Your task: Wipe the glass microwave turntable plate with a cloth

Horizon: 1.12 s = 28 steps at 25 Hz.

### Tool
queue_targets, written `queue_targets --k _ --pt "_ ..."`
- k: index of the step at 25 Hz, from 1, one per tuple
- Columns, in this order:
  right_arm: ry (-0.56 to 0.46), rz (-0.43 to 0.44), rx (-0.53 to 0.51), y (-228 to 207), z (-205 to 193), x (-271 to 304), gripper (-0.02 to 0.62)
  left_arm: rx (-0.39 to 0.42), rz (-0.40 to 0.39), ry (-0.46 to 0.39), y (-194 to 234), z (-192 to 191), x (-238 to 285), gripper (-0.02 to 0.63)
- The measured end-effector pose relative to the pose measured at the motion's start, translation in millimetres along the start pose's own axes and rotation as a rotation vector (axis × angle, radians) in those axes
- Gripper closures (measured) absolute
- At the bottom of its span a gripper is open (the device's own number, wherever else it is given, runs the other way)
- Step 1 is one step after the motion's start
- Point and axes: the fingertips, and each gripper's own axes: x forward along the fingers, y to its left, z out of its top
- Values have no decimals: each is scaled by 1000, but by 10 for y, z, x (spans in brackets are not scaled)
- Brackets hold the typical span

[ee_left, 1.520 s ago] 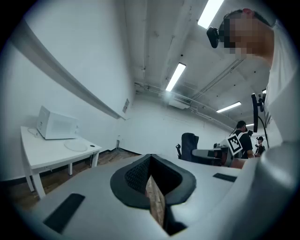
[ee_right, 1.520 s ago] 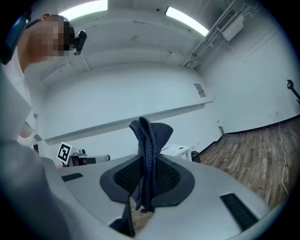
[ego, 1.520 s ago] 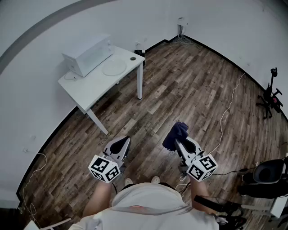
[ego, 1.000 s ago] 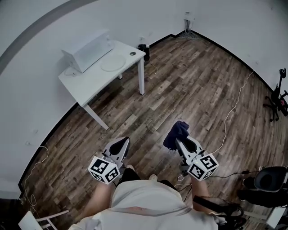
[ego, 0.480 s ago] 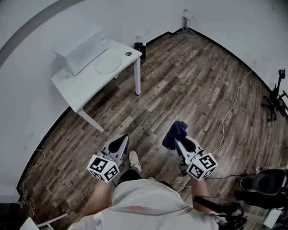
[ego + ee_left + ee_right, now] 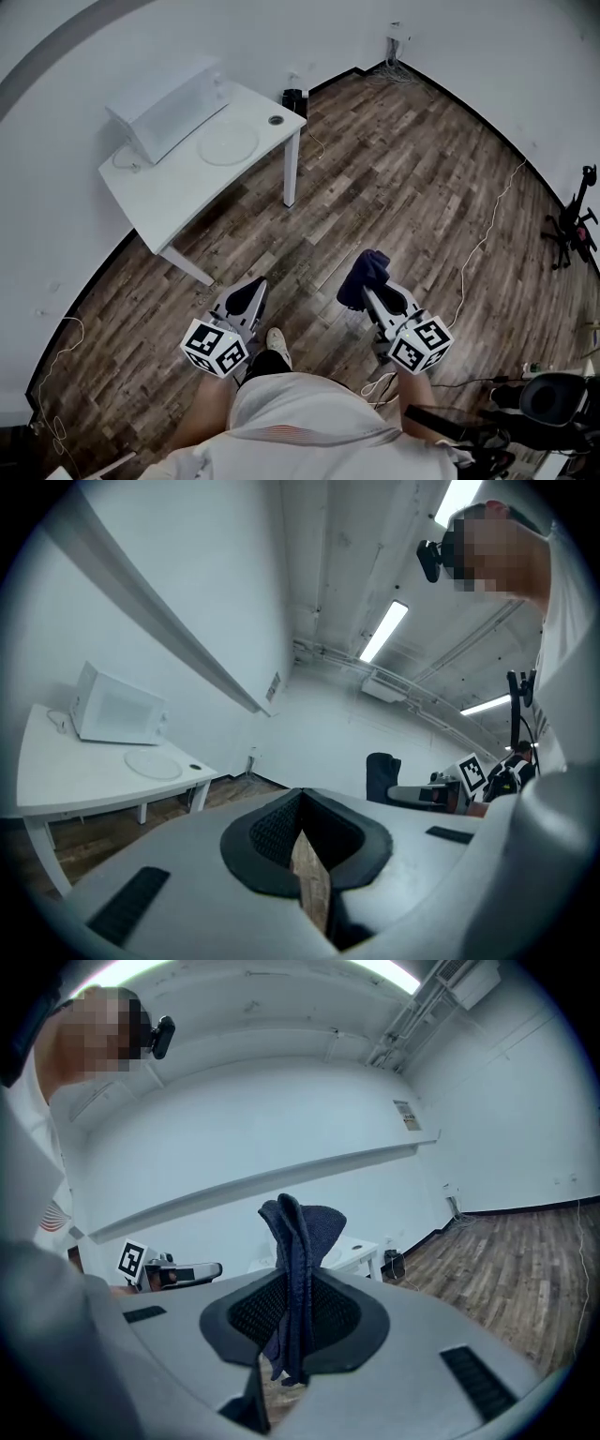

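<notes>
— Where is the glass plate?

— It lies flat on the white tabletop, just beside the microwave that stands along the tabletop's far edge. A small dark round thing sits near the tabletop's corner, apart from the plate.

— And the cloth?

— The right gripper has its fingers clenched on it. The dark blue fabric is bunched between them and sticks up past their tips. It is well apart from the tabletop, over the wooden floor.

— What is the left gripper doing?

— Its fingers are pressed together with nothing between them. It is also held over the floor, well short of the tabletop, and it points toward the tabletop. The person's shoe shows below it.
</notes>
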Motion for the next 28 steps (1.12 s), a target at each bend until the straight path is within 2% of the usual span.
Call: queue_targets --k 7,12,17,28 --pt "8 24 -25 54 307 1064 532 -17 -9 -4 847 361 243 596" --pt "31 48 -14 155 325 1383 532 -25 -7 0 1103 514 278 595" --pt "31 56 -11 81 286 1474 532 -44 10 0 1159 379 280 597" --pt "47 173 -16 -391 670 2601 532 -37 131 -34 1957 796 853 597"
